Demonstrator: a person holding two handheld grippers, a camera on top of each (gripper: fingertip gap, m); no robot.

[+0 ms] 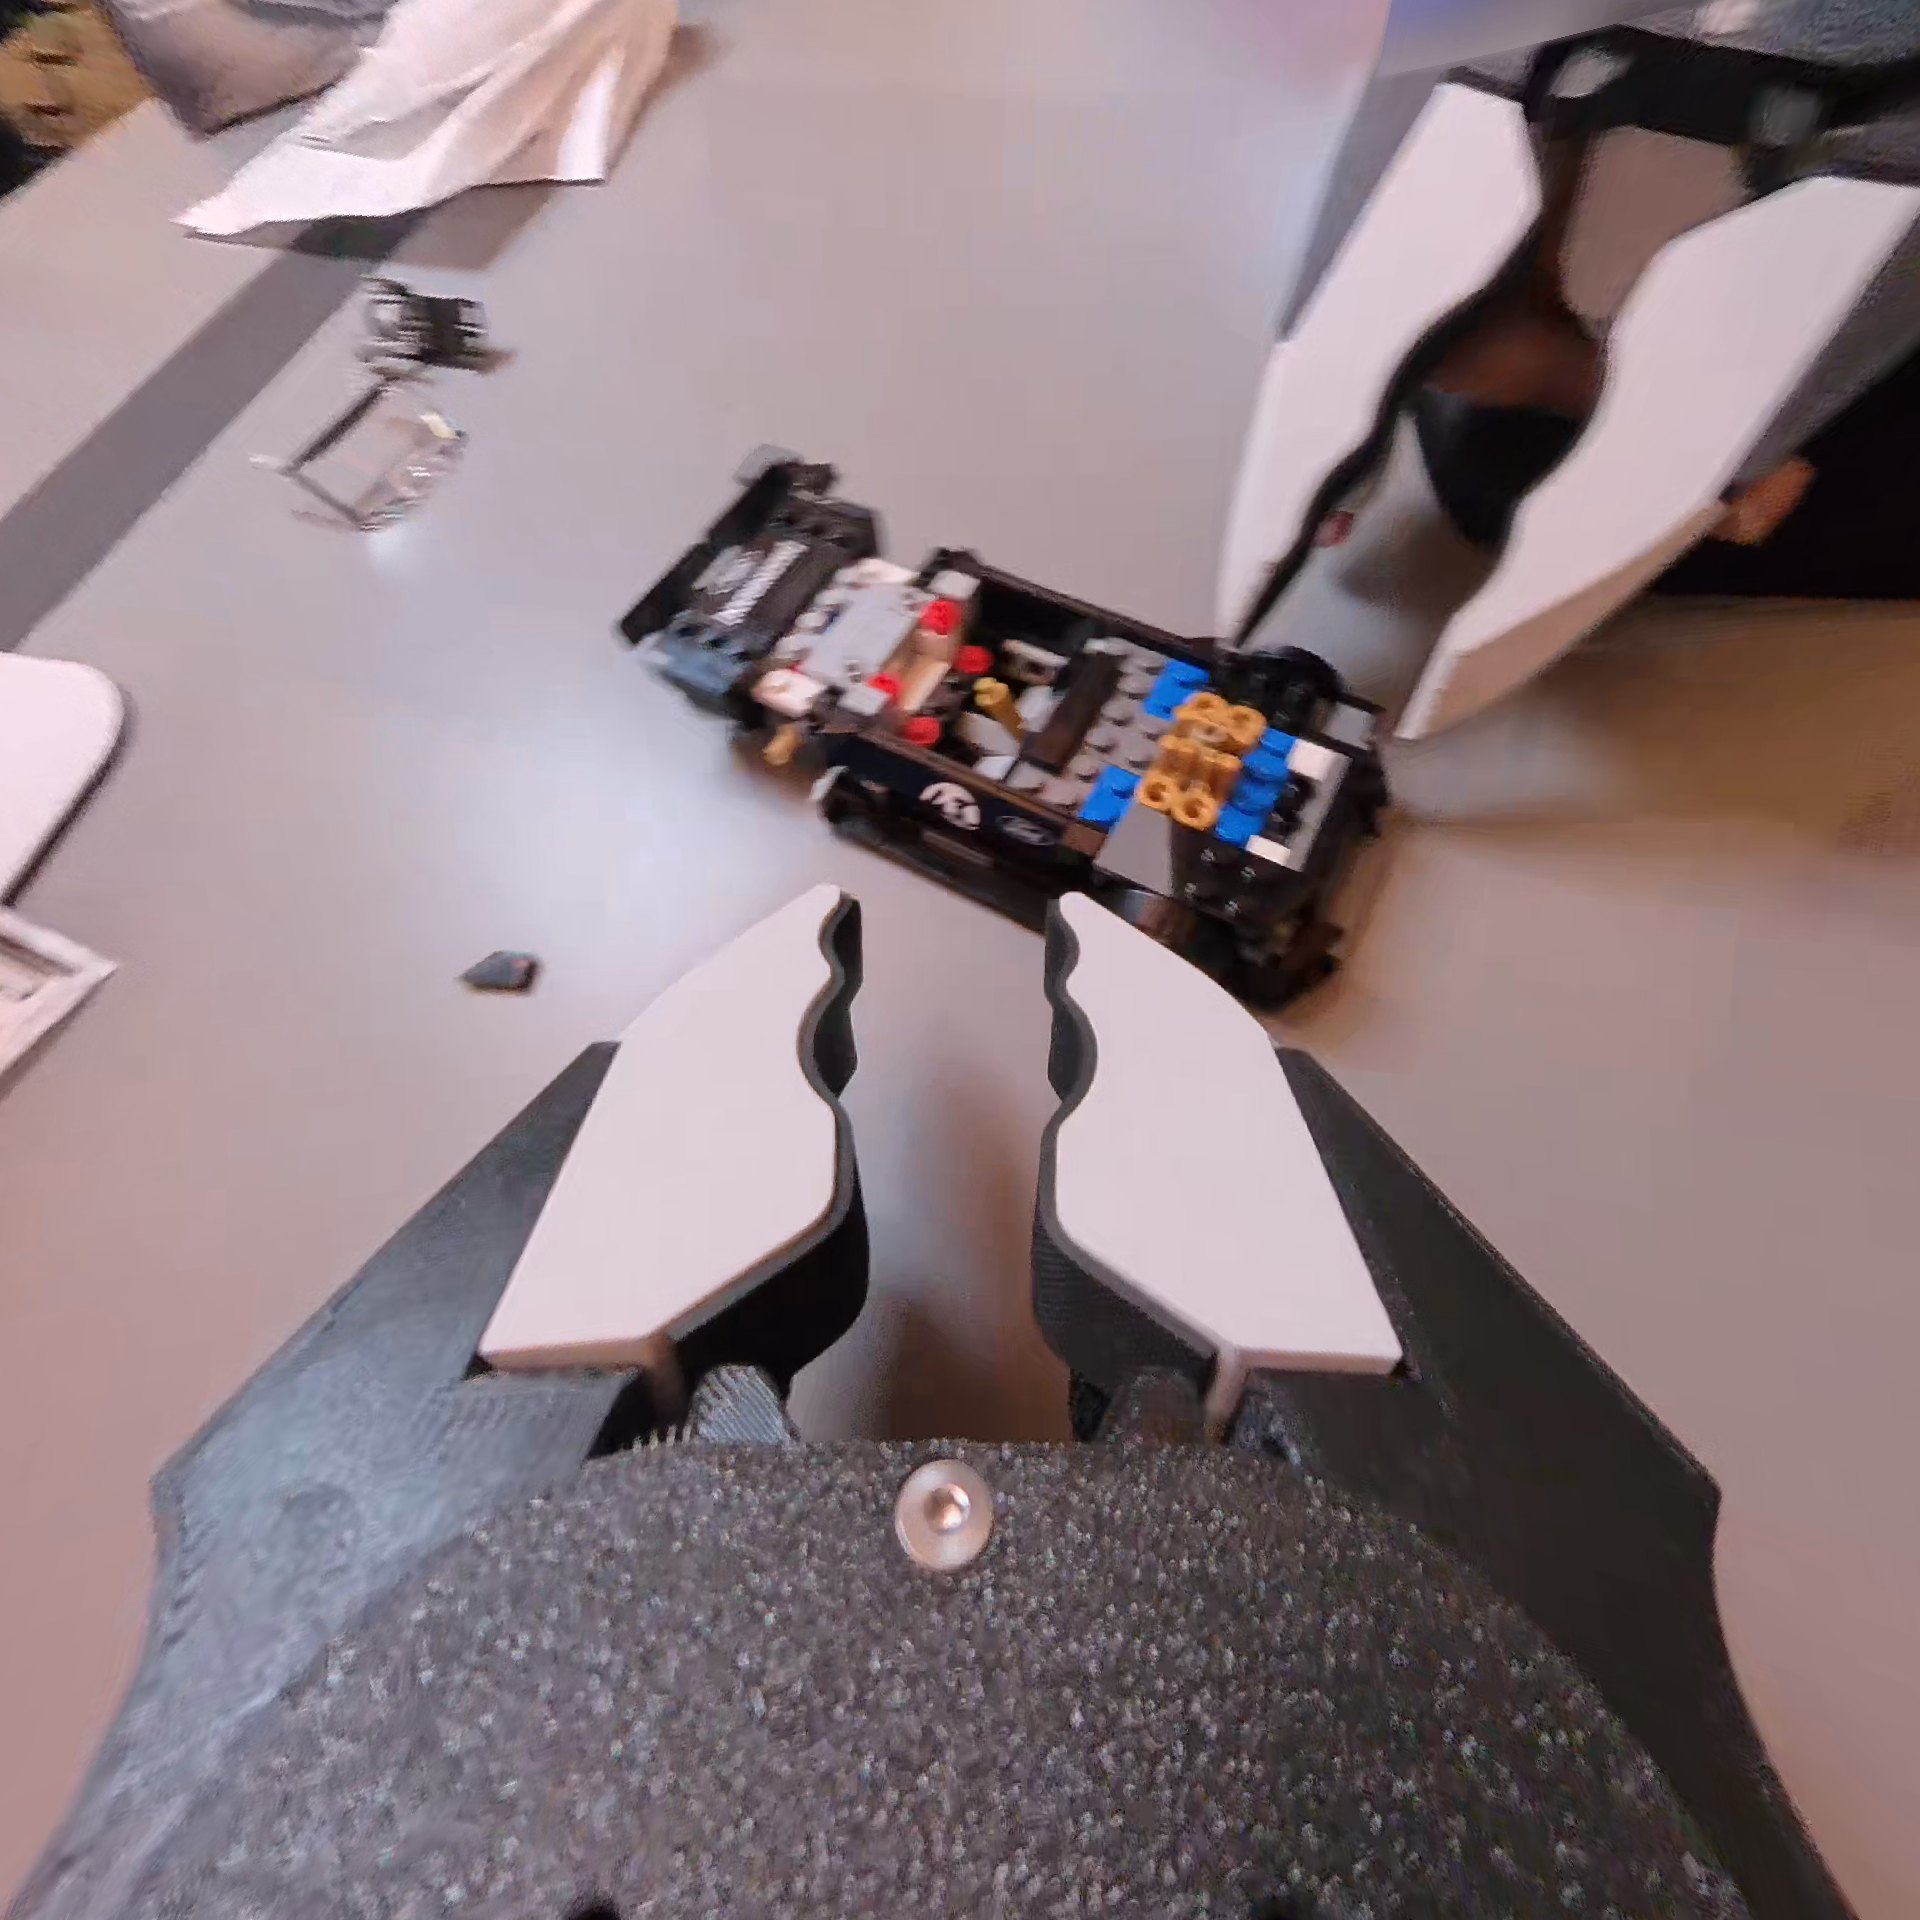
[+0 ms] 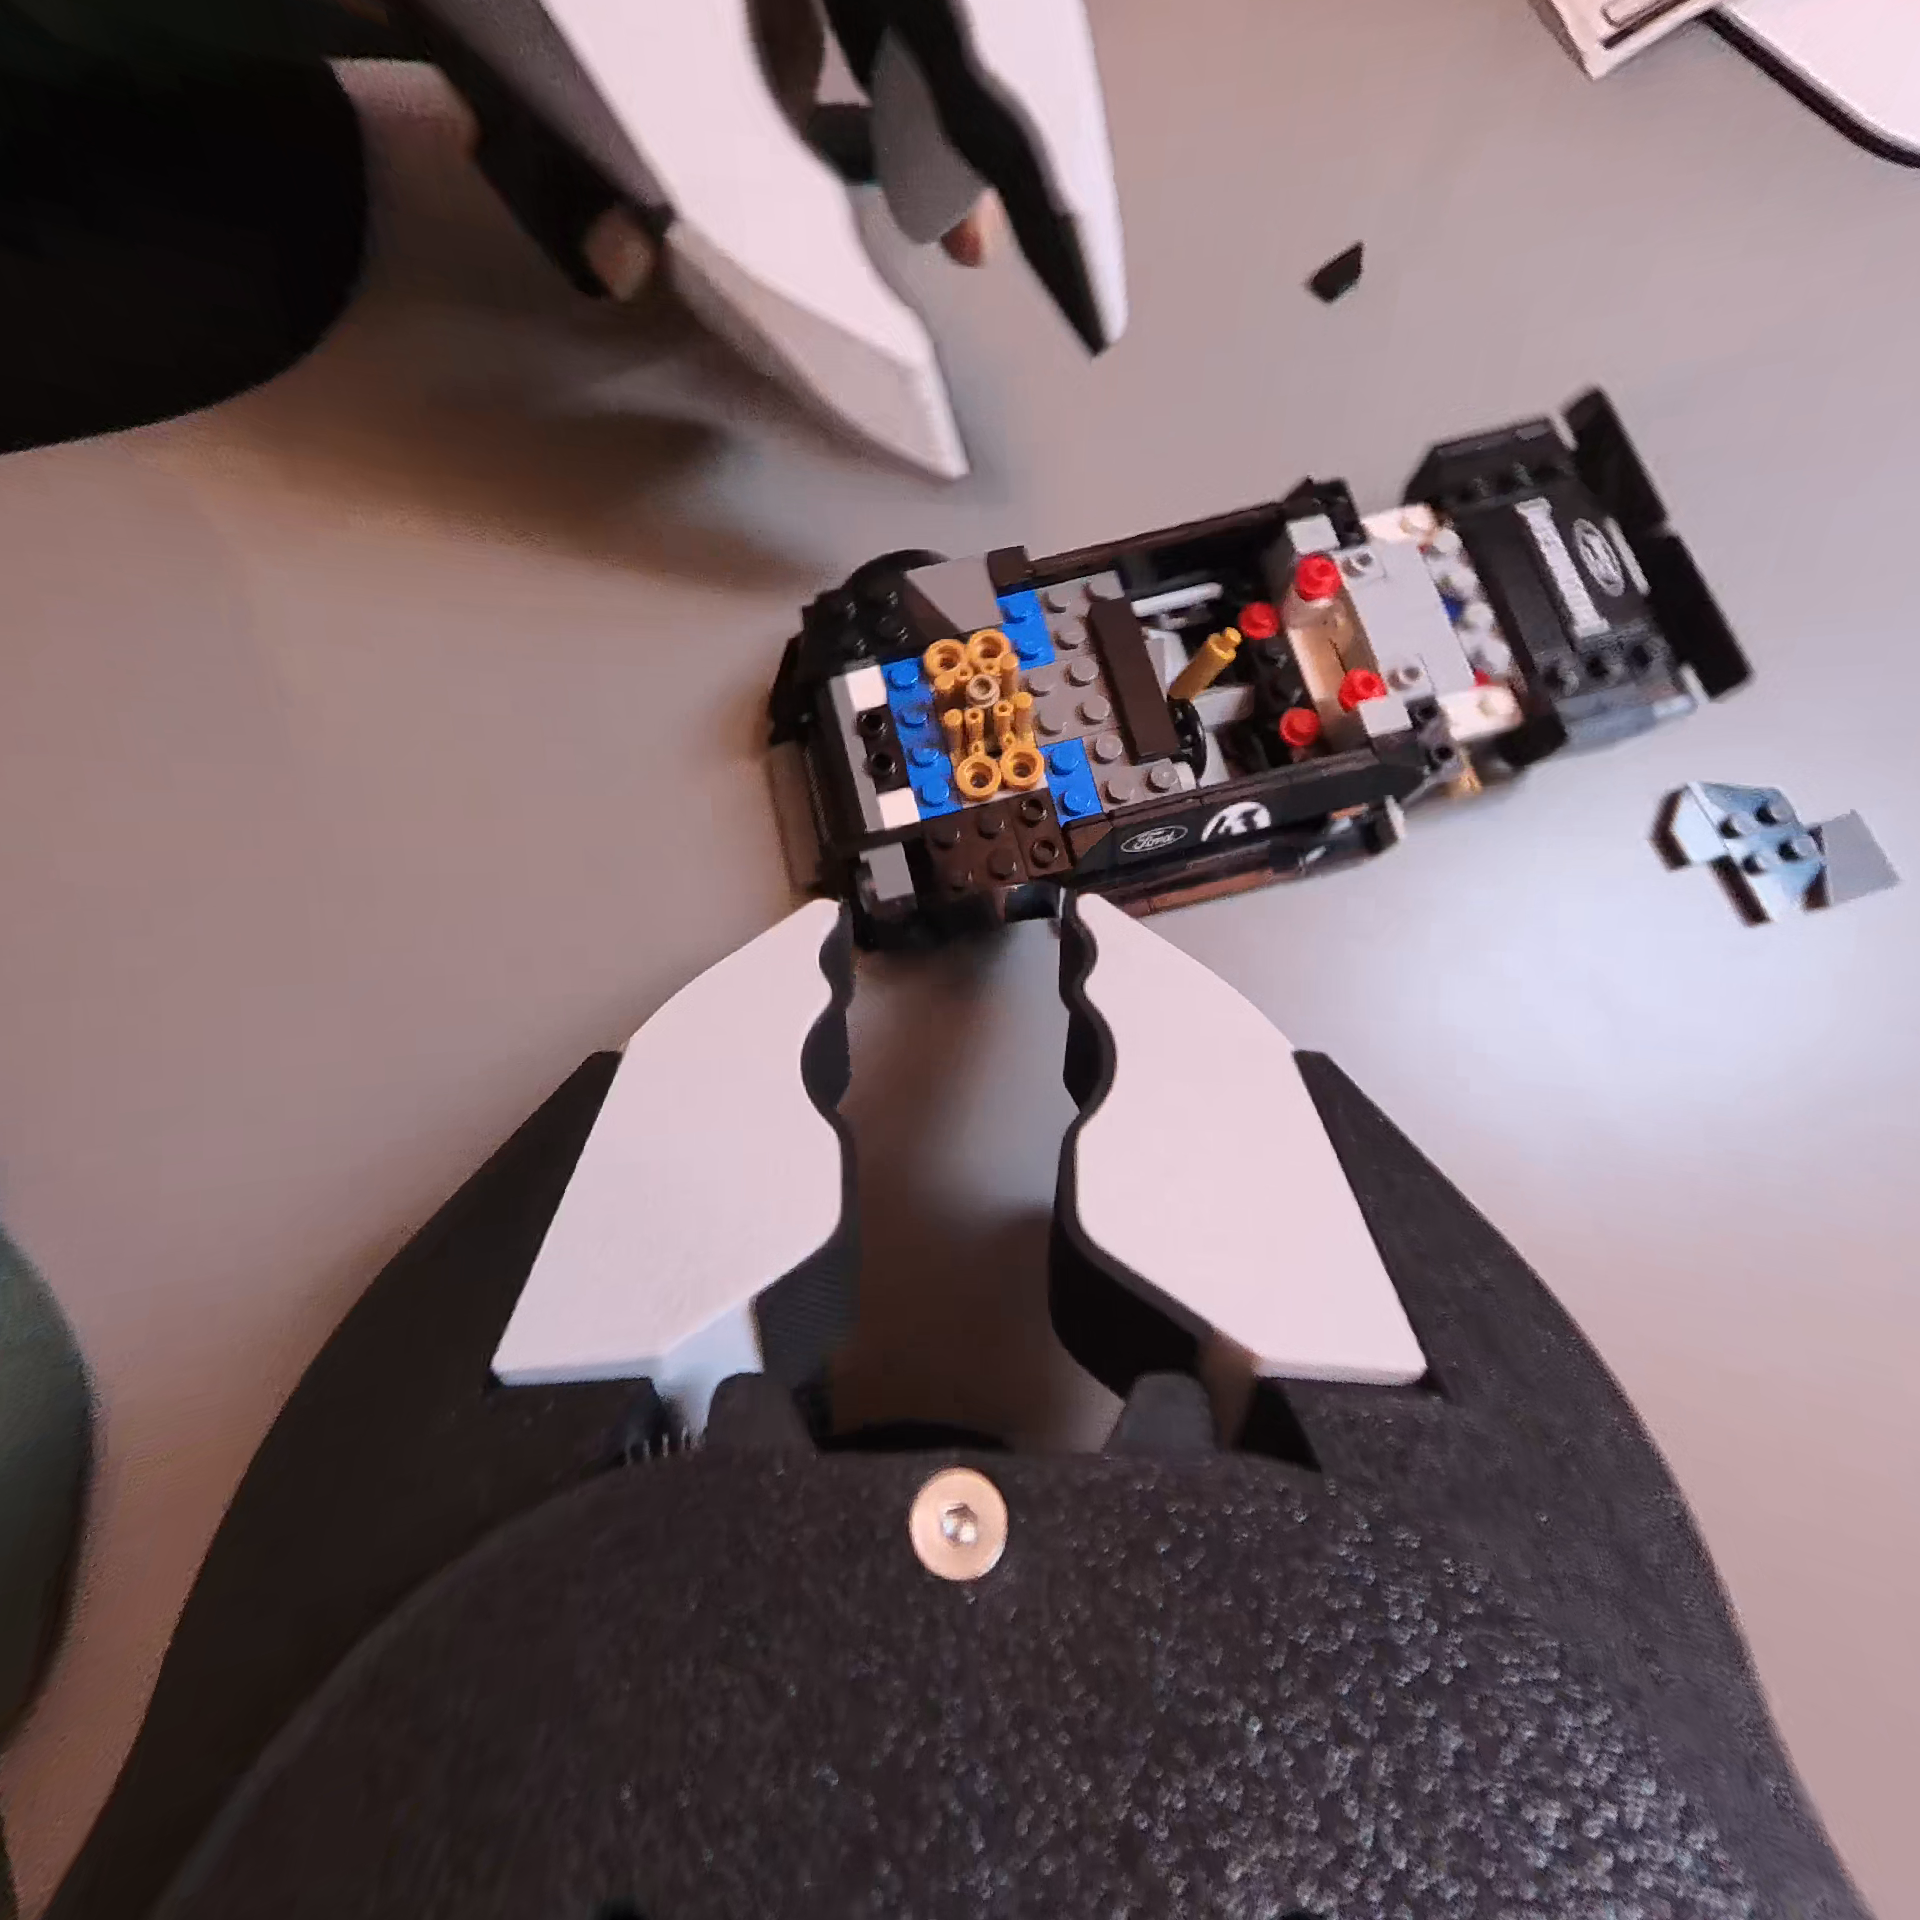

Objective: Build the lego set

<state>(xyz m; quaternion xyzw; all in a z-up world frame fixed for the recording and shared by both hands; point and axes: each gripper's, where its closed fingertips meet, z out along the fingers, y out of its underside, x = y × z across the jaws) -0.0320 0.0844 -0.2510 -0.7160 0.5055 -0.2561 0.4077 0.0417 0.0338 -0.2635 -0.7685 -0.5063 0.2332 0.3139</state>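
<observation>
Lego car (image 2: 1247,717) on table, just beyond right gripper's (image 2: 951,920) parted jaws

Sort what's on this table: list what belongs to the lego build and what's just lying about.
Build:
lego car
grey sub-assembly
small black piece
clear windscreen piece

Lying about:
crumpled white paper bag
white booklet corner

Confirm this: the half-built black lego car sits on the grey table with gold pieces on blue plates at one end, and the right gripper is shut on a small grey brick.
Not right. The right gripper is open and holds nothing, as the right wrist view shows. The half-built black lego car does sit on the grey table, with gold pieces on blue plates at one end.
</observation>
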